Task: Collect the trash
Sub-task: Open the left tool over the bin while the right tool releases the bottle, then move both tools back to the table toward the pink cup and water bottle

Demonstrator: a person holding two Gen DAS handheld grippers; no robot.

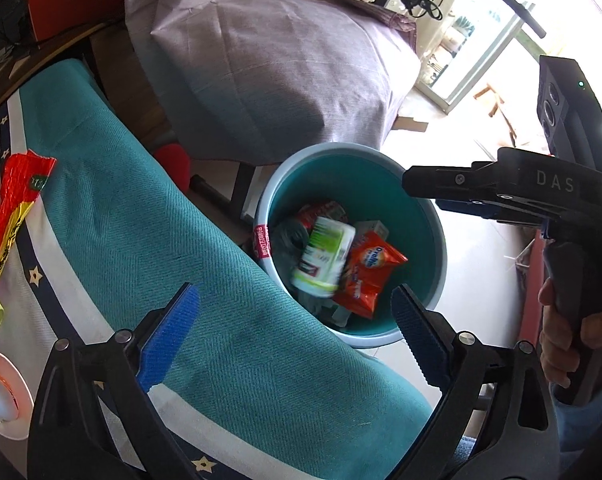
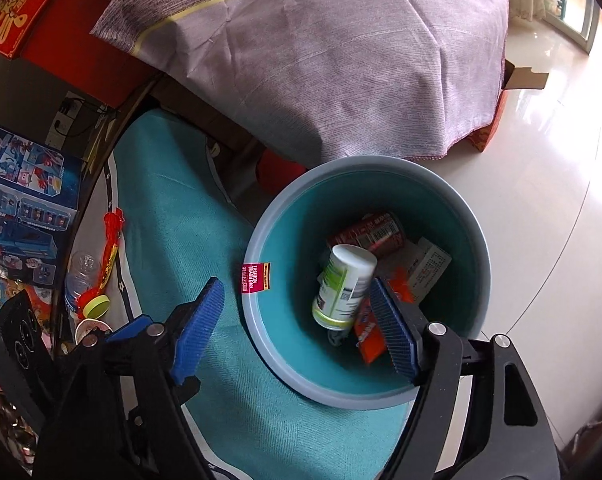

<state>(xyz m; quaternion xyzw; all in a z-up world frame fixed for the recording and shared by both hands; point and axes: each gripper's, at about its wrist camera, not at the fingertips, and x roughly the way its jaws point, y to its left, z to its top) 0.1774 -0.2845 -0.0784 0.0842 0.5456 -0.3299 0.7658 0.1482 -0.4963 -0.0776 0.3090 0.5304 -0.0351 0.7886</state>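
Left wrist view: left gripper (image 1: 295, 330) spread wide, empty; right gripper (image 2: 299, 330) likewise released above round teal plastic bin (image 2: 477, 248); white-and-green plastic bottle (image 2: 343, 286) inside, beside orange snack packet (image 1: 367, 276).

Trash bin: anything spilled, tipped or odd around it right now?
Nothing spilled. The trash bin stands upright on the floor with the white-and-green bottle, red can and orange packet inside. A red-and-yellow wrapper still lies on the cloth-covered table, uncollected.
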